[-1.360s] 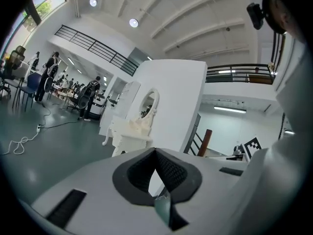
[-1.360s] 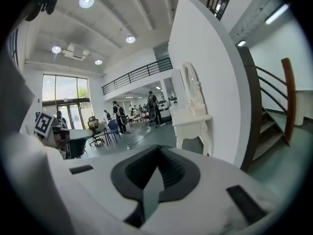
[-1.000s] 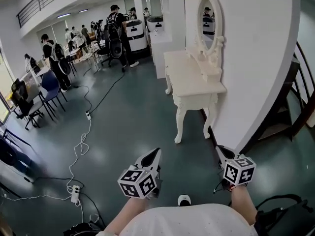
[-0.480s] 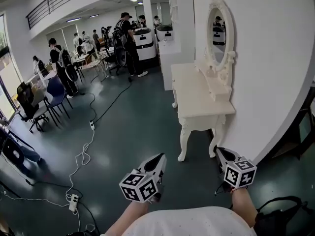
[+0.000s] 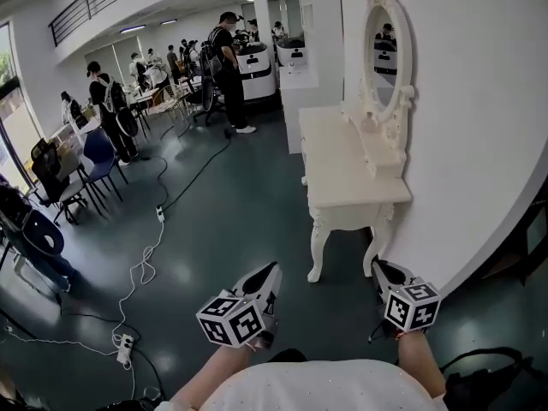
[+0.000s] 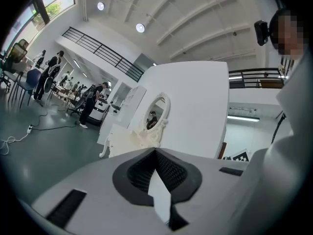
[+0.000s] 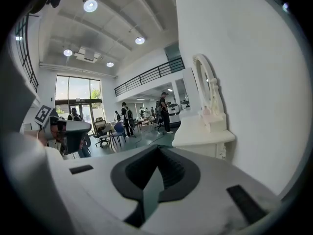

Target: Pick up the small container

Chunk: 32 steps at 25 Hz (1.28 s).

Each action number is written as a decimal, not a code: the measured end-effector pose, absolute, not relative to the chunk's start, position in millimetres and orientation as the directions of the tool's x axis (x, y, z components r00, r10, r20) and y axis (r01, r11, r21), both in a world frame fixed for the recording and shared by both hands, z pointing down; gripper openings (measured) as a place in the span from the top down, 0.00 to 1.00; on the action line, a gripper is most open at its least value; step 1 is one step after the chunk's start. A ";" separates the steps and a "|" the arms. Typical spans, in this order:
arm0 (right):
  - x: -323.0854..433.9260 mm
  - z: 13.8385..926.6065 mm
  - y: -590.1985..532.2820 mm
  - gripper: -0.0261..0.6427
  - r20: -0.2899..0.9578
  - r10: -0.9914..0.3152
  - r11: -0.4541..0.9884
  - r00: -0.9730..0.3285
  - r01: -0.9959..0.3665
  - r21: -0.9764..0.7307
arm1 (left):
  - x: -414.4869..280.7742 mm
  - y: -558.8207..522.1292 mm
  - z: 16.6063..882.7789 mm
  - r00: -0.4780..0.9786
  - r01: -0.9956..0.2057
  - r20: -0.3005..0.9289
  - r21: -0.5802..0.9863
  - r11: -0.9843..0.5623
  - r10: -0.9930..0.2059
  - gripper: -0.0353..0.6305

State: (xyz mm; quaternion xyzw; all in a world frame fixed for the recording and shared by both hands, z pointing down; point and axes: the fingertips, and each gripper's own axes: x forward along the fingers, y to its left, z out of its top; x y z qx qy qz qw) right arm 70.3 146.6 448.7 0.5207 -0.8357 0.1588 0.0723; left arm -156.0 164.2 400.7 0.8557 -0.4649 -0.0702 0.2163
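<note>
I have both claws low in front of me, just short of the cream carved-leg dressing table (image 5: 342, 169) that stands against the plain white wall (image 5: 462, 118). The left gripper (image 5: 267, 274), white with a black-and-white marker cube, has its jaws pressed together on nothing; its own view shows the dark ribbed pads meeting at the tips. The right gripper (image 5: 383, 271) is likewise closed tight and empty, near the table's front leg by the wall. I cannot pick out the small container with certainty. In the right gripper view a pale pinkish item (image 7: 205, 112) sits at the foot of the oval white-framed mirror (image 5: 387, 58), too small to identify. The glossy dark green floor (image 5: 223, 221) lies below both claws.
</note>
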 end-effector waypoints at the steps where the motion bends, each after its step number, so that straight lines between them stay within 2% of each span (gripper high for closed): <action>1: 71.6 448.5 143.3 0.96 0.286 -0.847 0.412 -0.449 -0.893 -0.182 | -154.1 160.7 399.7 0.558 -0.761 0.078 0.446 -0.472 -0.826 0.94; 11: 79.8 479.9 109.4 0.96 0.350 -0.832 0.382 -0.431 -0.902 -0.203 | -146.5 123.0 435.8 0.562 -0.752 0.144 0.500 -0.430 -0.815 0.94; 19: 82.6 489.9 50.2 0.96 0.386 -0.826 0.358 -0.412 -0.911 -0.205 | -138.1 40.8 440.2 0.586 -0.732 0.147 0.519 -0.442 -0.797 0.95; 32: 107.0 455.8 -95.6 0.96 0.336 -0.896 0.215 -0.291 -0.945 -0.247 | -126.9 -135.4 416.1 0.672 -0.680 0.142 0.509 -0.529 -0.727 0.94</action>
